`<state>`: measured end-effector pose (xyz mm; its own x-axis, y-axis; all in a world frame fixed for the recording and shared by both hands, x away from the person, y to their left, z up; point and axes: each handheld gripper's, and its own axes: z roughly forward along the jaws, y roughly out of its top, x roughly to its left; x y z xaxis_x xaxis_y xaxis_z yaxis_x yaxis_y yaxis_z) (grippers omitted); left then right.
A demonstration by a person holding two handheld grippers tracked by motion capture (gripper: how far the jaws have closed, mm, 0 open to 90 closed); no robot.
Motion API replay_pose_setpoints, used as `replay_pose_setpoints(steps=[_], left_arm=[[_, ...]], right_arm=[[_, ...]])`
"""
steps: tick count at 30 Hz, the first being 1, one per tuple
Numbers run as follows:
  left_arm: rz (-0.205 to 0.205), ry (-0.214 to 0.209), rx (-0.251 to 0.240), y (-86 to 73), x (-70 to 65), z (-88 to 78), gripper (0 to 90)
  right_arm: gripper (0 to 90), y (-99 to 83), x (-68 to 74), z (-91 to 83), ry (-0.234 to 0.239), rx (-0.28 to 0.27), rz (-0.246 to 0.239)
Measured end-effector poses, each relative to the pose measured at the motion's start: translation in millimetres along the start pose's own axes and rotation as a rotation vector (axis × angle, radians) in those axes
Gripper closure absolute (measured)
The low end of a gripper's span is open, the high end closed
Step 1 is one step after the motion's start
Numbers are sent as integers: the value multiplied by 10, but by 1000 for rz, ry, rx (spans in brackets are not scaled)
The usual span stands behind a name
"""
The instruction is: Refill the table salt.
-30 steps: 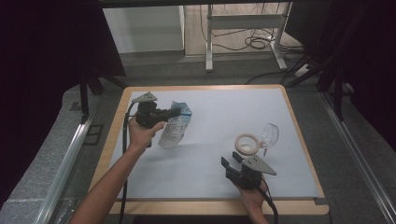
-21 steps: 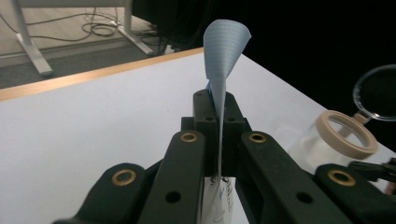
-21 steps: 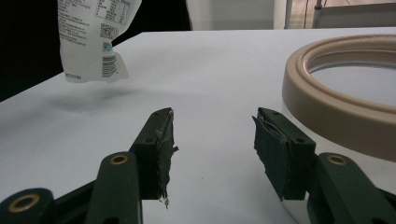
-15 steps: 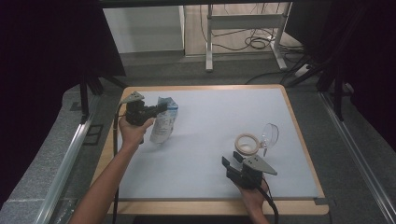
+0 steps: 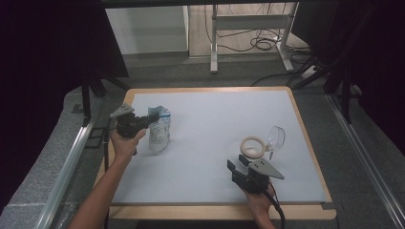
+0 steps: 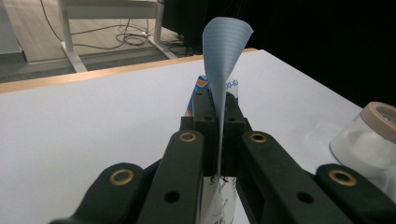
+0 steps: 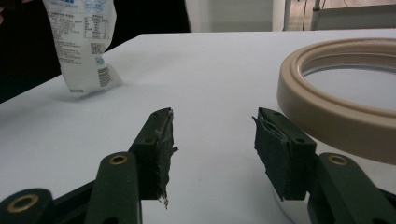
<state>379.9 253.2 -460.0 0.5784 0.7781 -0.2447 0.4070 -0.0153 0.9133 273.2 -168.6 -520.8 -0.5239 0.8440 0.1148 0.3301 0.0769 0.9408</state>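
At the left of the high view, the white pouch point(image 5: 159, 134) is held by its upper edge in the left claw point(image 5: 149, 120), pinched tight, long axis hanging down toward the counter point(image 5: 215, 124). At lower right, well apart from it, the right claw point(image 5: 235, 167) is held half open and empty, just short of the jar point(image 5: 275, 138) and its beige lid ring point(image 5: 252, 146).

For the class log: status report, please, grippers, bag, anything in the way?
Left gripper shut on bag. Right gripper open, empty, beside beige ring. Nothing obstructing.
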Motion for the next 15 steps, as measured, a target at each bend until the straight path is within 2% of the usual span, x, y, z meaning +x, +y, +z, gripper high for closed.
replay_pose_setpoints(steps=[5, 10, 13, 15], left_arm=[[32, 16, 4, -39, 2, -80, 877], [35, 5, 4, -41, 34, -104, 838], [38, 7, 1, -35, 35, -94, 755], [40, -2, 6, -29, 34, -78, 731]], right_arm=[[475, 6, -8, -6, -3, -3, 4], [470, 3, -4, 1, -2, -3, 7], [469, 4, -7, 0, -4, -4, 7], [470, 6, -7, -2, -4, -5, 8]])
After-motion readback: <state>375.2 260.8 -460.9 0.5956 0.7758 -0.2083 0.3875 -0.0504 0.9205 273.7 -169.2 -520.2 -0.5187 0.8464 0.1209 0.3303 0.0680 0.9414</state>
